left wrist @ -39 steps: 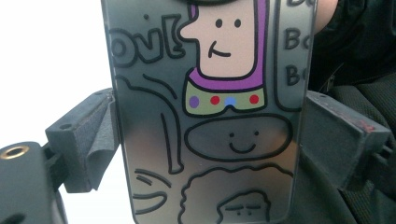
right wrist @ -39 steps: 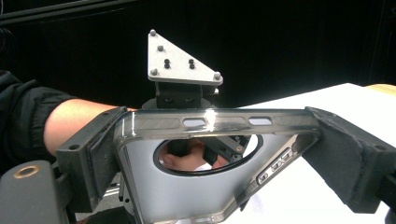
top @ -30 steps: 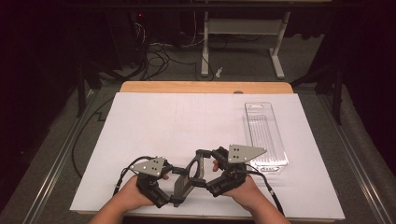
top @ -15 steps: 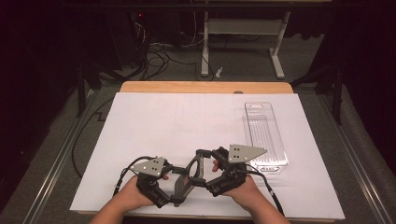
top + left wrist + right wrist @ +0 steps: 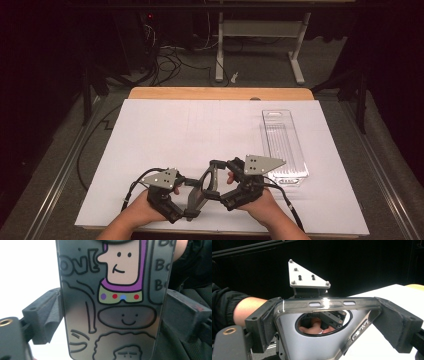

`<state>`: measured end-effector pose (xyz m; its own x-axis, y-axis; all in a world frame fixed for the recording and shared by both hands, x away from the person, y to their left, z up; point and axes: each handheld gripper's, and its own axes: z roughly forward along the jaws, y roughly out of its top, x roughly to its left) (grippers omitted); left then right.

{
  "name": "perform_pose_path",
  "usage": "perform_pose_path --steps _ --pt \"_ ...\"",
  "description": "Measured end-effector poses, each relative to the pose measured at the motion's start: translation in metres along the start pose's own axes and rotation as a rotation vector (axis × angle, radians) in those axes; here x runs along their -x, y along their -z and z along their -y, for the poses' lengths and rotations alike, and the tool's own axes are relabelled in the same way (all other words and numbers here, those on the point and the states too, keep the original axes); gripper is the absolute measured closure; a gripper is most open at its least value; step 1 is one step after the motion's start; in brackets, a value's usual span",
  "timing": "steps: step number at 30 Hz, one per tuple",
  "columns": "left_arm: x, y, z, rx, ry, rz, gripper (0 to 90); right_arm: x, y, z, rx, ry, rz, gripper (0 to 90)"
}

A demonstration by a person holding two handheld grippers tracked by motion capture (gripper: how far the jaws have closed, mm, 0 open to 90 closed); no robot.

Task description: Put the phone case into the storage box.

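A grey translucent phone case [image 5: 201, 188] with a round camera cut-out hangs above the table's near edge between my two grippers. In the left gripper view its back shows cartoon drawings [image 5: 117, 277], and my left gripper [image 5: 113, 315] is shut on its two long sides. My right gripper [image 5: 329, 322] is shut on the end with the camera hole [image 5: 323, 323], its pads [image 5: 265, 322] pressed on both edges. From above, the left gripper [image 5: 189, 199] holds the case's near end and the right gripper [image 5: 219, 181] its far end. A hand shows through the hole.
A clear plastic packaging tray [image 5: 284, 145] lies lengthwise at the right of the white table sheet [image 5: 200, 125]. A wooden strip [image 5: 220, 93] runs along the far edge. Cables and a desk frame [image 5: 257, 30] stand on the floor beyond.
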<state>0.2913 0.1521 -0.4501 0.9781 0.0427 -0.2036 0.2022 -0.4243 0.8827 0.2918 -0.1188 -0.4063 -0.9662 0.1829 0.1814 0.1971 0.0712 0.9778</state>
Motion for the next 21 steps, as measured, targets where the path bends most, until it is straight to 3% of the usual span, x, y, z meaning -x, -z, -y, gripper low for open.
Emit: perform_pose_path --steps 7,16,21 --pt "0.001 0.001 -0.001 0.008 0.016 -0.027 0.1 -0.001 0.002 -0.001 0.008 0.004 0.005 13.2" --pt "0.0 0.006 -0.001 0.017 0.02 -0.065 0.0 0.0 0.004 -0.002 0.009 0.012 0.021 13.2" --pt "-0.002 0.012 -0.001 0.034 0.032 -0.113 0.1 0.001 0.006 -0.003 0.01 0.016 0.041 13.2"
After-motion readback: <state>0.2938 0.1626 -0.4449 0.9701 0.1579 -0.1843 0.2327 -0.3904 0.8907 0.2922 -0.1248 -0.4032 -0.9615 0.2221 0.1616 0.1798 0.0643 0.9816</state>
